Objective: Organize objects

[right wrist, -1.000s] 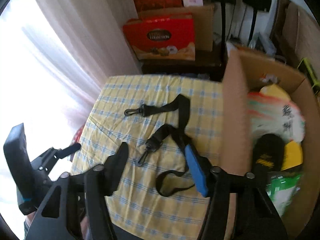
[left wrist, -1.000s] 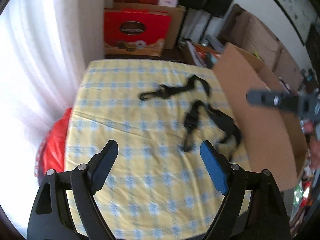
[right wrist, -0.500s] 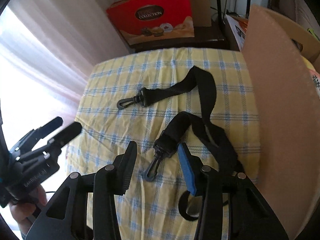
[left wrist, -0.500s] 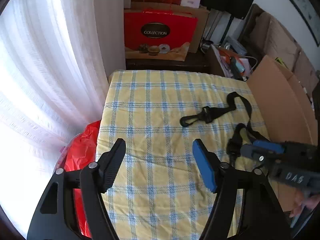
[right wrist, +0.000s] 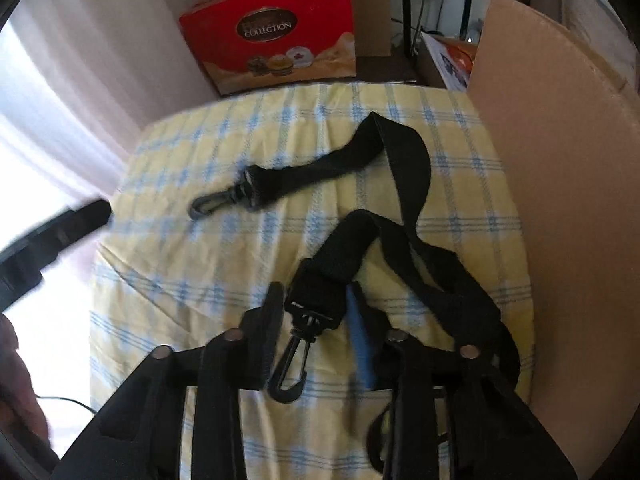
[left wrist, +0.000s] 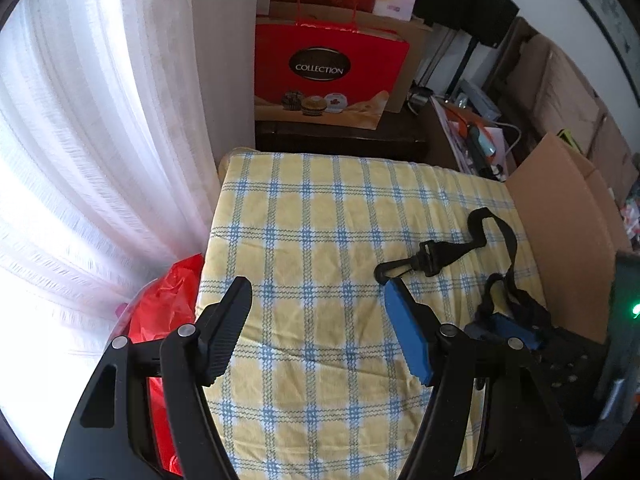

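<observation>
A black shoulder strap [right wrist: 404,184] with a clip at each end lies on the yellow checked cloth [right wrist: 192,276]. My right gripper [right wrist: 314,312] is low over the cloth, its fingers either side of the strap's near clip end [right wrist: 316,304]; the jaws are narrowed but a gap shows on each side. The strap also shows in the left wrist view [left wrist: 472,240], with its far clip [left wrist: 400,266] just past my blue fingertip [left wrist: 400,312]. My left gripper [left wrist: 316,308] is open and empty above the cloth.
A tall cardboard box [right wrist: 560,168] stands against the cloth's right edge. A red gift bag [left wrist: 328,68] stands behind the table. White curtains [left wrist: 100,140] hang on the left, with a red plastic bag [left wrist: 168,312] below them.
My right gripper has come down and forward onto the strap's near clip end, and its jaws have narrowed. My left gripper has drifted left and slightly forward, staying open.
</observation>
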`<state>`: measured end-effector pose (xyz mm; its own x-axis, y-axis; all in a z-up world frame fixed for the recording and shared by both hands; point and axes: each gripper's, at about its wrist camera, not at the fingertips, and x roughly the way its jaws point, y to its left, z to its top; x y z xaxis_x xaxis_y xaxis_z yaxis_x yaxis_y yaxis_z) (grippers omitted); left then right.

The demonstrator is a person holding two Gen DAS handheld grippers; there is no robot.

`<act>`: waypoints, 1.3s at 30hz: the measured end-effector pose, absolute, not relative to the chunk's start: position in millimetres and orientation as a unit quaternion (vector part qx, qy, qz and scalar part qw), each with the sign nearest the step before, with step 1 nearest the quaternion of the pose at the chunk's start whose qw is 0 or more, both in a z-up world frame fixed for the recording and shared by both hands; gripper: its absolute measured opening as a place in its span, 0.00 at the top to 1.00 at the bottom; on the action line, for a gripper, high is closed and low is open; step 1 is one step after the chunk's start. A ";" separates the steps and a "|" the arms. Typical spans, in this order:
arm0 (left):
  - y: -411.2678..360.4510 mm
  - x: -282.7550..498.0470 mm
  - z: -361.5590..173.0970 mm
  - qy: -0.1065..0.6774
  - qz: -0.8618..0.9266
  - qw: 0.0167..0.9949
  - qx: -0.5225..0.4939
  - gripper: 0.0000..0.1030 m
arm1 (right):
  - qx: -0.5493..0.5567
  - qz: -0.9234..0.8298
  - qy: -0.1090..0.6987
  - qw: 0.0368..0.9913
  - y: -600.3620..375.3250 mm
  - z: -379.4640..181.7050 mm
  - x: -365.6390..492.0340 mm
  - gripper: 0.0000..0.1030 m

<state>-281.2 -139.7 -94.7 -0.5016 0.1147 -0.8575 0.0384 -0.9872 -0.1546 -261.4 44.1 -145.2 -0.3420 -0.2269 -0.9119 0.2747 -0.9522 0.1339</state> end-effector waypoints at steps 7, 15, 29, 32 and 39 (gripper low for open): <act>-111.0 -295.6 -97.1 -0.054 0.862 0.050 -0.501 0.35 | 0.553 -0.814 0.010 0.177 57.4 -140.7 -263.5 0.71; -51.5 -323.6 -118.3 0.027 0.846 0.099 -0.523 0.34 | 0.547 -0.814 -0.011 0.195 72.8 -125.7 -251.0 0.71; -31.3 -338.8 -144.8 0.057 0.840 0.121 -0.526 0.63 | 0.536 -0.818 -0.016 0.210 80.6 -102.3 -247.2 0.71; -34.6 -335.9 -141.1 0.052 0.838 0.119 -0.529 0.74 | 0.532 -0.820 -0.017 0.210 83.0 -97.1 -245.9 0.71; -54.9 -314.9 -105.6 -0.040 0.841 0.135 -0.522 0.74 | 0.509 -0.831 -0.026 0.223 89.5 -68.7 -242.0 0.71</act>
